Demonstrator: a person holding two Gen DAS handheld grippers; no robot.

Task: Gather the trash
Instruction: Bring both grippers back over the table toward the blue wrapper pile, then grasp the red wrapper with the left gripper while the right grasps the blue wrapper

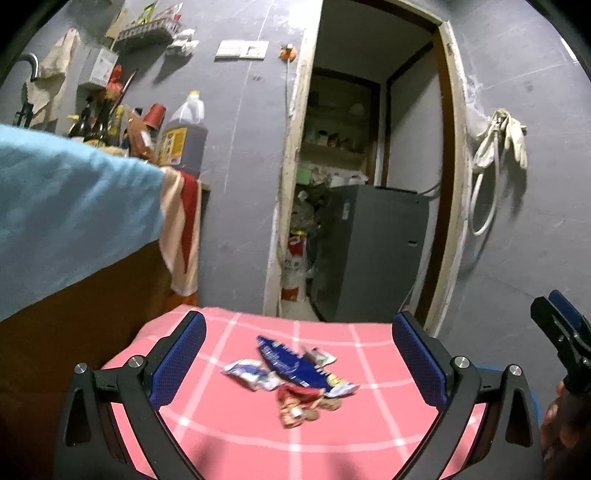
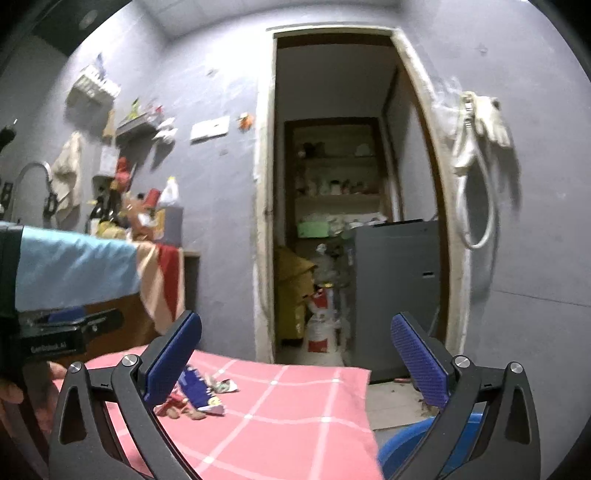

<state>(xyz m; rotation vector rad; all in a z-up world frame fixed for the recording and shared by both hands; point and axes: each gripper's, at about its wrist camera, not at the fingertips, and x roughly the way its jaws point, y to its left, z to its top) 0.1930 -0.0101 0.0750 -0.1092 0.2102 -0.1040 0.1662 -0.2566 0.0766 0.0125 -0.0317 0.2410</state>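
Right wrist view: left gripper (image 2: 70, 317) body reads "GenRobot.AI", its jaws apart; wrapper (image 1: 295, 363) print blurred.

- The right hand-held gripper (image 2: 295, 358)'s blue pad hides part of the wrappers (image 2: 195, 397).
- The blue basin (image 2: 402, 446) is cut off below.
- Shelf items (image 2: 332, 186) are too small to tell.

A dull grey-violet plastered wall (image 2: 221, 206) with scuff marks fills the view, cut by an open doorway with a chipped cream-painted frame (image 2: 263, 221). Beyond it stand wooden shelves crowded with small jars (image 2: 334, 184) and a dark grey metal cabinet (image 2: 395, 288). A white coiled hose and pale gloves (image 2: 476, 147) hang right of the doorway. On the left, a wall-mounted rack (image 1: 147, 31) sits above a cluttered counter bearing a large plastic oil jug (image 1: 184, 133). A pink checked cloth covers the bench (image 1: 332, 435).
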